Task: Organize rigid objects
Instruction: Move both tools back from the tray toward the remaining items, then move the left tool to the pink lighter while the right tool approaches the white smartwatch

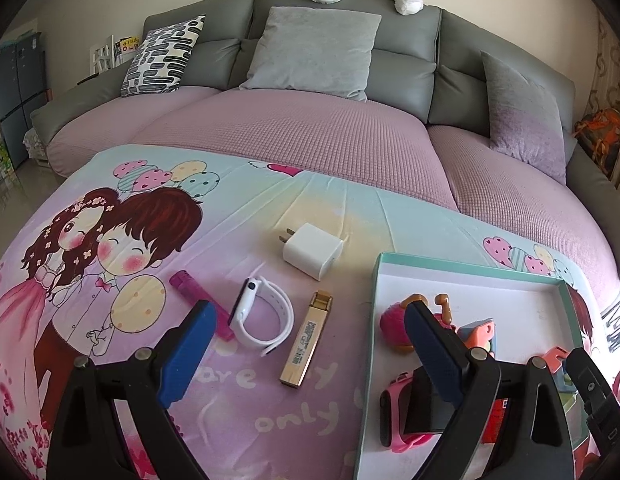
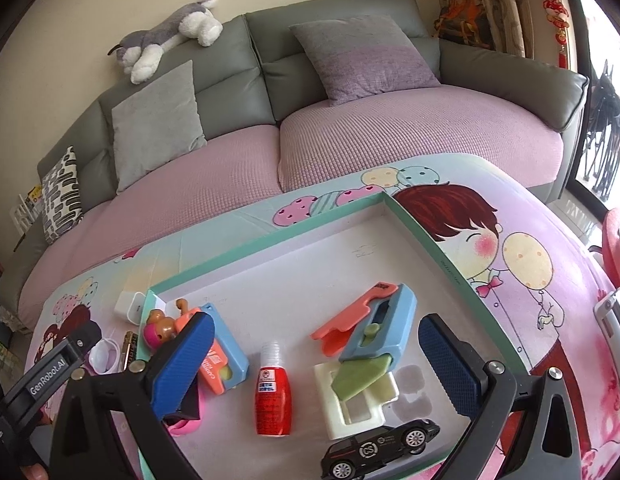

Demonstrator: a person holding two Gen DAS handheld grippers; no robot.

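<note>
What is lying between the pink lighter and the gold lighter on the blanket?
The white smartwatch lies between the pink lighter and the gold lighter, as the left wrist view shows.

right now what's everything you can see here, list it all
white plug charger: 1, white, on the cloth beyond the watch
white smartwatch: 1, white, on the cloth, left of the tray
magenta stick: 1, magenta, left of the watch
gold bar-shaped case: 1, gold, right of the watch
teal-rimmed tray: 1, white inside
red bottle: 1, red, in the tray
black toy car: 1, black, tray's near edge
blue-and-coral plastic toys: 2, in the tray
grey sofa: 1, behind
plush dog: 1, grey-white, on the sofa back
left gripper: fingers open
right gripper: fingers open
</note>
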